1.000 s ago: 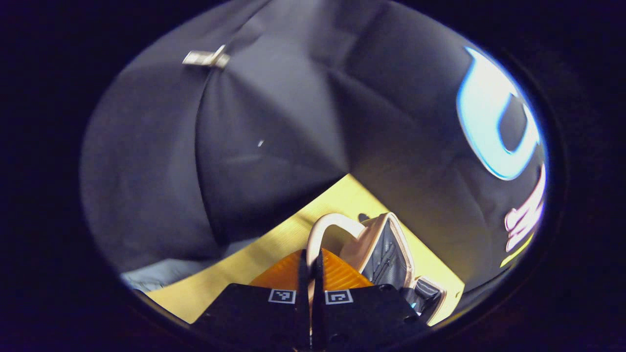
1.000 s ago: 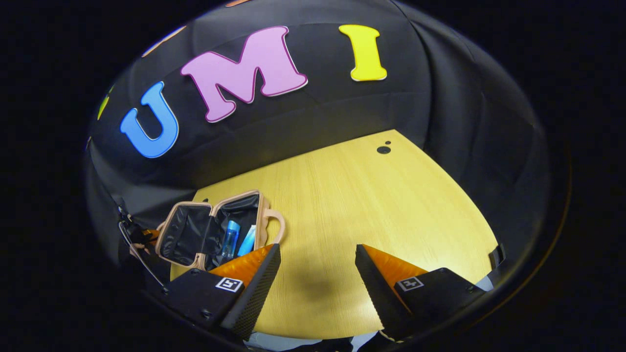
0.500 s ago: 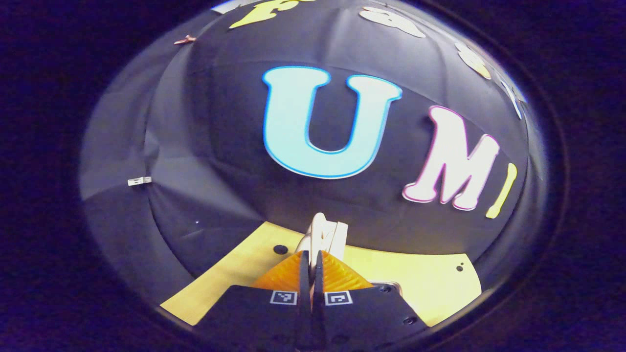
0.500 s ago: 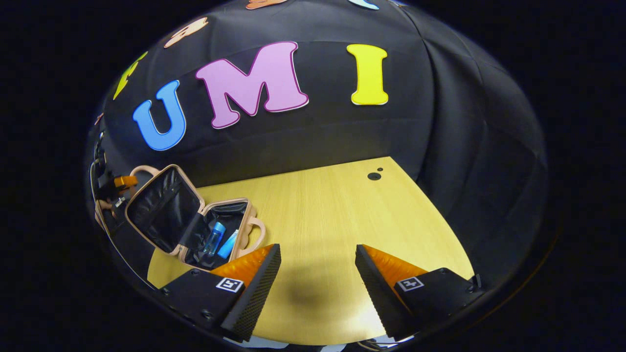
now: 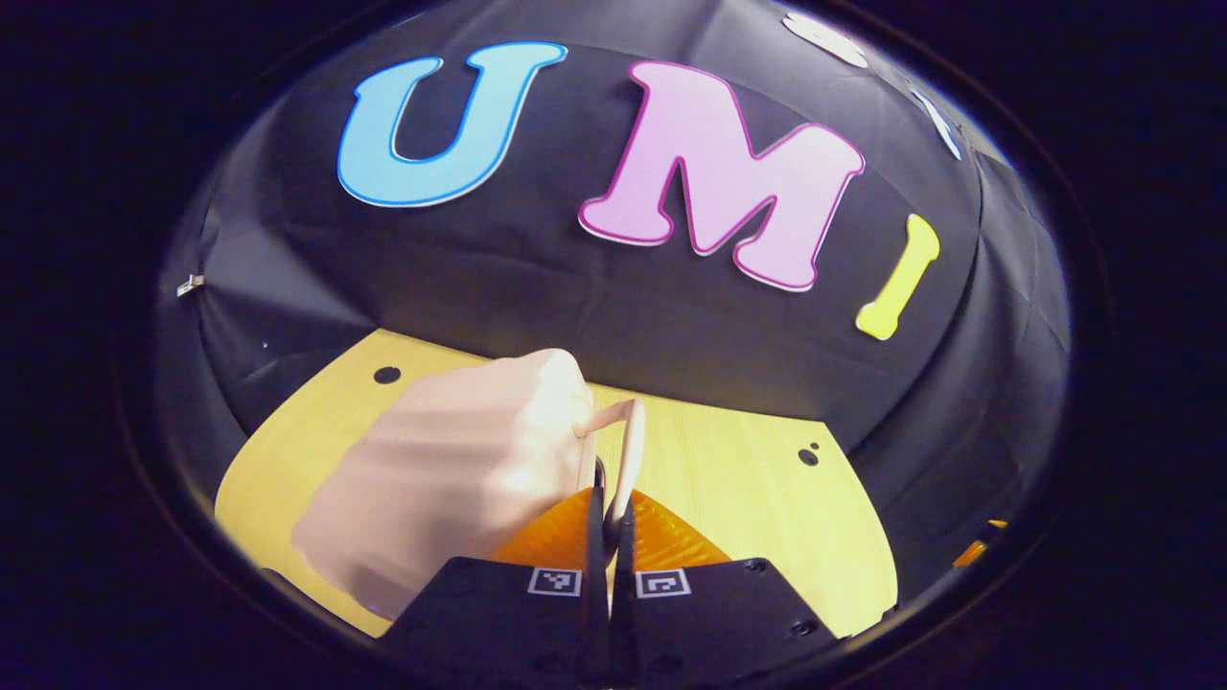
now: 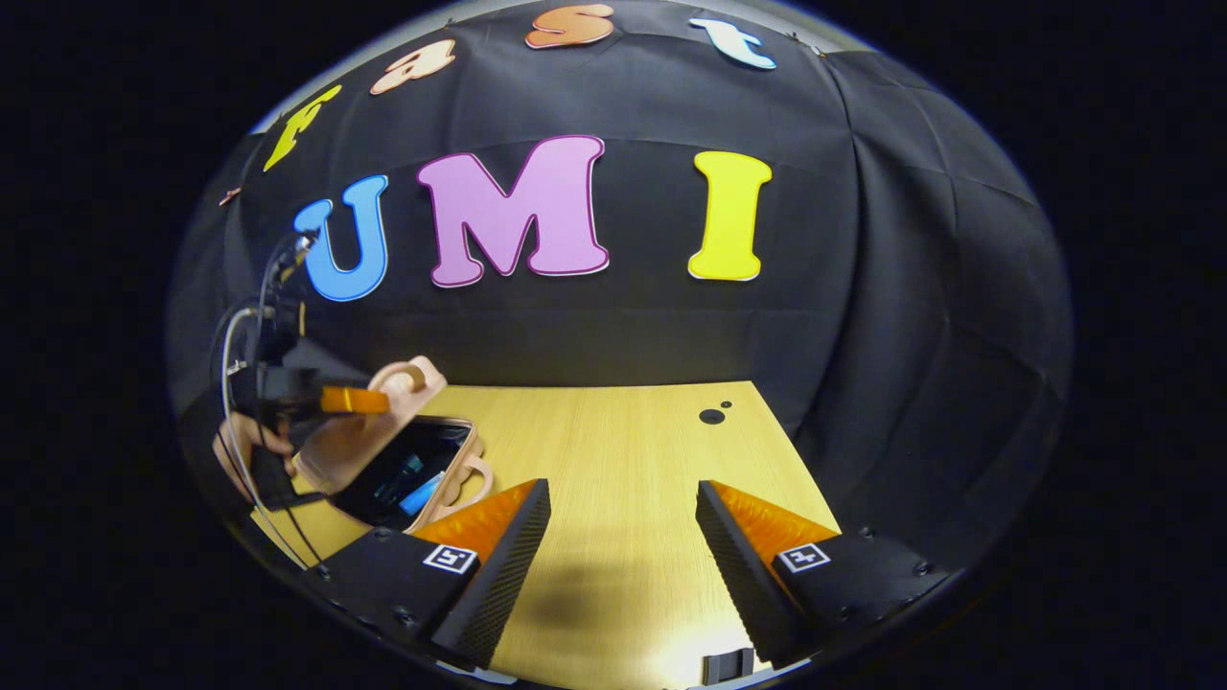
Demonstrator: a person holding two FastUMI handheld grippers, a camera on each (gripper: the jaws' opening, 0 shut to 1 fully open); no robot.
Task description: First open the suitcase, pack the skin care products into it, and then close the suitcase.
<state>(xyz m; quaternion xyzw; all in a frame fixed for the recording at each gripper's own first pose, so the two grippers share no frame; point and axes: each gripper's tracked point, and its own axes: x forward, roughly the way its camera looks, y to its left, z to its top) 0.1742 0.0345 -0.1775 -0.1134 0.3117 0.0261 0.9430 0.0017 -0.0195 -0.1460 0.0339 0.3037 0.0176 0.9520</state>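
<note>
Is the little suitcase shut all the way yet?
Not yet. In the right gripper view the suitcase lid tilts partway down, a gap still showing blue bottles inside. The left tool grips the lid's handle.

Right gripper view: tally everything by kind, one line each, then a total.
Suitcase: 1, lid partly lowered
Skin care products inside: 2, a blue bottle and a light blue tube
Claws: 2, the right claw open over the table, the left claw on the lid's handle
Total: 5
</note>
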